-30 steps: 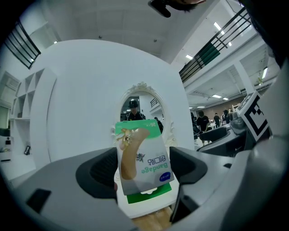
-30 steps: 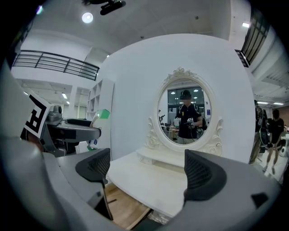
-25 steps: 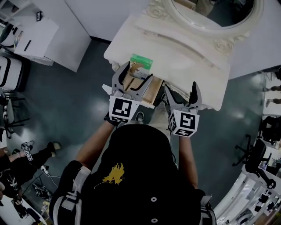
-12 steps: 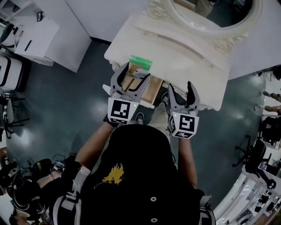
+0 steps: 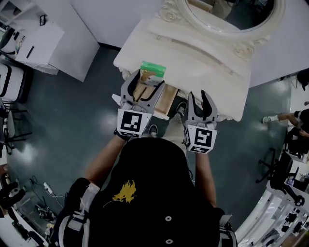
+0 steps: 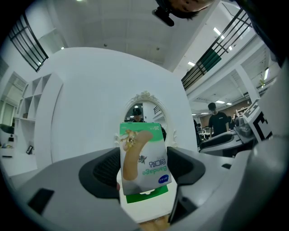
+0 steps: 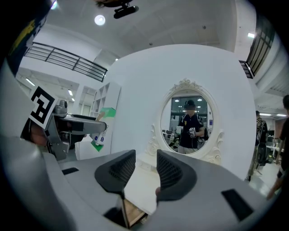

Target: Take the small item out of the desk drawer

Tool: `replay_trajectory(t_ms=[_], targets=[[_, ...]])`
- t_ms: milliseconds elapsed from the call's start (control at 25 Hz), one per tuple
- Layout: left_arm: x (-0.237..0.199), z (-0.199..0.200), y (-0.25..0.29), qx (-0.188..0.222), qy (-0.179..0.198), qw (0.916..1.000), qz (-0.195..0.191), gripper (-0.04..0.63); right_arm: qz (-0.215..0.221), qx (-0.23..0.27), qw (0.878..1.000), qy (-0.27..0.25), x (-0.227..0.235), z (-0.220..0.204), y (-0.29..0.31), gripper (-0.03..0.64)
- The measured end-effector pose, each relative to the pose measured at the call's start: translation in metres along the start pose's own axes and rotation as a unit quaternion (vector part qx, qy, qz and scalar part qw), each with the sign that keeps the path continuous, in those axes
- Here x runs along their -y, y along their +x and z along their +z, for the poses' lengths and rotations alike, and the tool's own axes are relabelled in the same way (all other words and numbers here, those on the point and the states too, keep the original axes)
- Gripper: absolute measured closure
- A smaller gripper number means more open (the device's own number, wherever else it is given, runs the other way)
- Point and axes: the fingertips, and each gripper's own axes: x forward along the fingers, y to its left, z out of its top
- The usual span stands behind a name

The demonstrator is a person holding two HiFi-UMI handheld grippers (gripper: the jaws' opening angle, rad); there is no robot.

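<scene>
Head view: left gripper (image 5: 144,83) pinching bandage pack (image 5: 153,70) at its tips, open drawer (image 5: 163,99) under it, right gripper (image 5: 199,98) alongside, left gripper view: pack upright between pads, right gripper view: jaws closing, narrow gap, nothing between.

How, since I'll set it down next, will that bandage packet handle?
Probably light and stiff: the bandage packet juts from the left tool without sagging. Tall and slim, so it may tip when stood up.

Dark floor (image 5: 72,125) is gleaming; white cabinets (image 5: 36,41) are standing far left; oval mirror (image 5: 241,14) is standing against white wall (image 5: 111,19).
</scene>
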Motion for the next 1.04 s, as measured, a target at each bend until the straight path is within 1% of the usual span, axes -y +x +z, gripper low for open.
replay_trajectory(t_ms=[40, 280, 480, 600, 640, 760, 1040], targets=[[0.0, 0.002, 0.0, 0.003, 0.001, 1.0, 0.001, 0.267, 0.0, 0.002, 1.0, -0.003, 0.0, 0.001, 0.0, 0.465], [0.001, 0.008, -0.002, 0.008, 0.001, 1.0, 0.002, 0.267, 0.008, 0.005, 1.0, -0.011, -0.005, 0.005, -0.002, 0.493], [0.0, 0.009, -0.002, 0.009, 0.002, 0.9999, 0.005, 0.267, 0.014, 0.012, 1.0, -0.008, -0.006, 0.008, -0.002, 0.531], [-0.001, 0.014, -0.002, 0.034, -0.004, 0.9994, 0.009, 0.267, 0.016, 0.013, 1.0, -0.009, -0.007, 0.009, -0.002, 0.534], [-0.001, 0.014, -0.003, 0.034, -0.004, 0.9994, 0.009, 0.267, 0.016, 0.013, 1.0, -0.01, -0.008, 0.01, -0.002, 0.534], [0.0, 0.01, -0.005, 0.009, 0.003, 0.9999, 0.007, 0.267, 0.018, 0.014, 1.0, -0.009, -0.008, 0.012, -0.003, 0.535], [0.0, 0.008, -0.006, 0.007, 0.001, 0.9999, 0.008, 0.268, 0.019, 0.013, 1.0, -0.003, -0.009, 0.008, -0.005, 0.543]])
